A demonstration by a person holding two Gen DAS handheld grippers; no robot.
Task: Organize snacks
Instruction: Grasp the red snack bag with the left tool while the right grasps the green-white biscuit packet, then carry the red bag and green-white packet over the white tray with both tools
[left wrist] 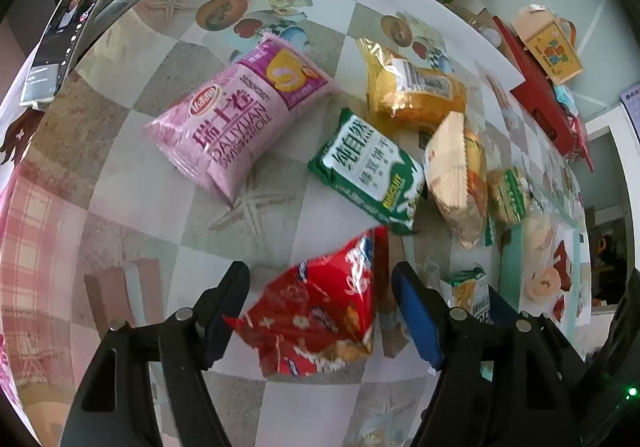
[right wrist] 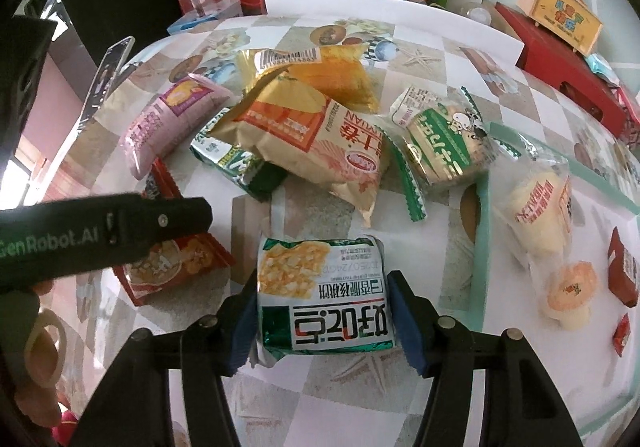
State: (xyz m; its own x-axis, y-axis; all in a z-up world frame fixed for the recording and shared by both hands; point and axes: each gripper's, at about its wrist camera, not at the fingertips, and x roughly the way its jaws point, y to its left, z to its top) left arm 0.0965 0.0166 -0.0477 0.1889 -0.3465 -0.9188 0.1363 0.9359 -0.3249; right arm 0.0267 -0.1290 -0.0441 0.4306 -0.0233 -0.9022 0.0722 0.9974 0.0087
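Surface: checkered tablecloth [left wrist: 120, 183] strewn with snack packets.
Hard to see: red packet [left wrist: 320, 307] is blurred in the left wrist view; in the right wrist view the left gripper's finger covers part of it.
Left gripper [left wrist: 320, 279]: jaws apart, either side of the red packet, not visibly pressing it.
Right gripper [right wrist: 322, 287]: pads clamped on both sides of the green-and-white packet [right wrist: 324, 295], near edge of the table.
Far pile: pink packet [left wrist: 240, 115], yellow packet [left wrist: 416, 91], green biscuit packet [left wrist: 368, 167], beige packet [right wrist: 316, 139] lying over it.
Far edge: red box [right wrist: 568, 67] beneath a small yellow case [right wrist: 560, 15].
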